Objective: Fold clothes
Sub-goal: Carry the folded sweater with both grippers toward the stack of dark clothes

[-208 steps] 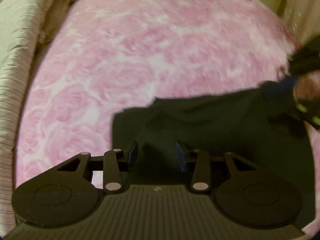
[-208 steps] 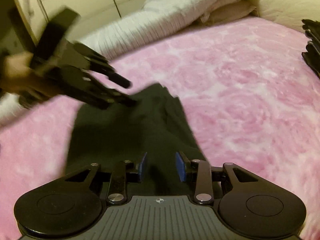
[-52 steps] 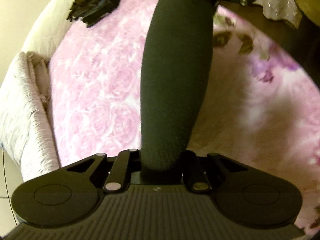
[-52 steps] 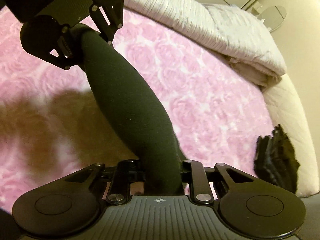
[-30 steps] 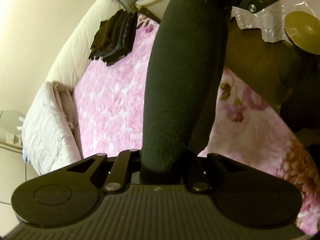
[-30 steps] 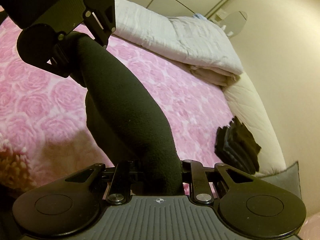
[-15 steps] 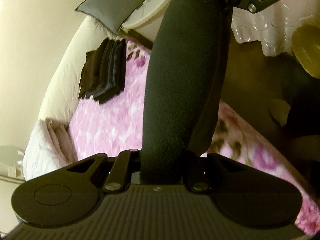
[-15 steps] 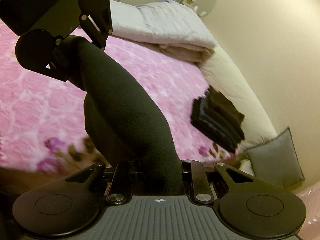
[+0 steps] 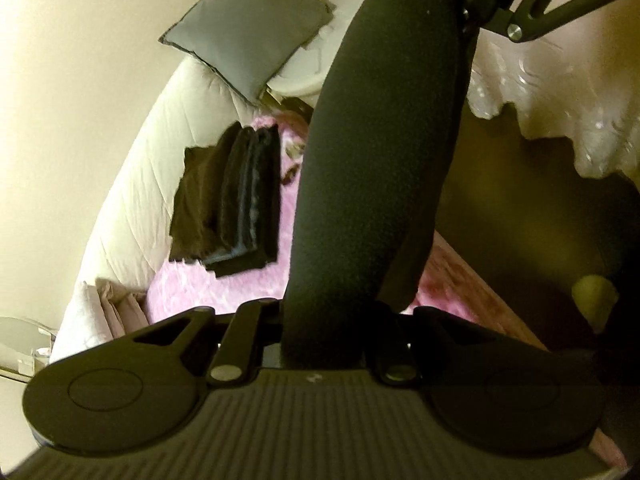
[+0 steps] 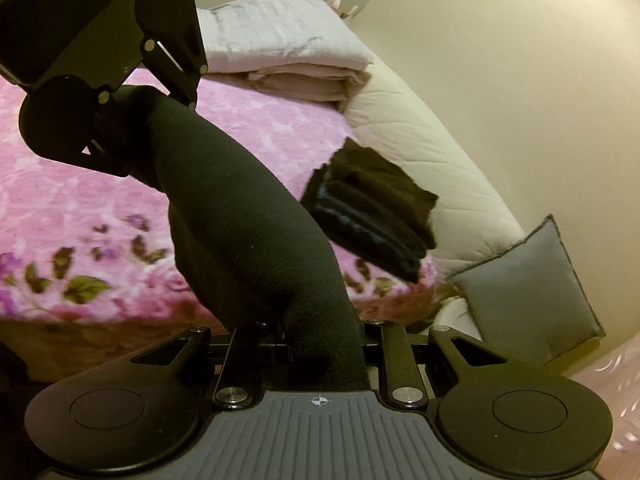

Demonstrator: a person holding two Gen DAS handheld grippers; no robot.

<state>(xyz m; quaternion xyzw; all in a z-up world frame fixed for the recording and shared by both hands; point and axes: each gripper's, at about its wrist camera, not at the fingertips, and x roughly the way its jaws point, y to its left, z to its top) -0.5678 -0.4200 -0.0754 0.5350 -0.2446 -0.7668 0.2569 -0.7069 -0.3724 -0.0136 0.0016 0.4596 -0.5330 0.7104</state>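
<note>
A black garment (image 9: 372, 160) hangs as a thick folded band stretched between my two grippers, lifted above the pink blanket (image 9: 200, 288). My left gripper (image 9: 328, 324) is shut on one end, its fingertips buried in the cloth. At the top right of the left wrist view, the right gripper (image 9: 484, 4) clamps the other end. In the right wrist view the garment (image 10: 248, 224) runs from my right gripper (image 10: 324, 356), shut on it, up to the left gripper (image 10: 120, 116). A stack of folded dark clothes (image 10: 372, 208) (image 9: 232, 200) lies on the blanket by the quilted bed edge.
A grey pillow (image 9: 248, 28) (image 10: 528, 284) leans beyond the stack of clothes. Folded white bedding (image 10: 280, 48) sits at the far side of the pink blanket (image 10: 248, 120). The cream quilted bed edge (image 10: 424, 140) curves along the wall. Dark floor (image 9: 520, 216) shows beside the bed.
Both grippers kept their hold and swung with the garment along the bed. The stack of dark clothes and the grey pillow now appear larger and nearer in both views.
</note>
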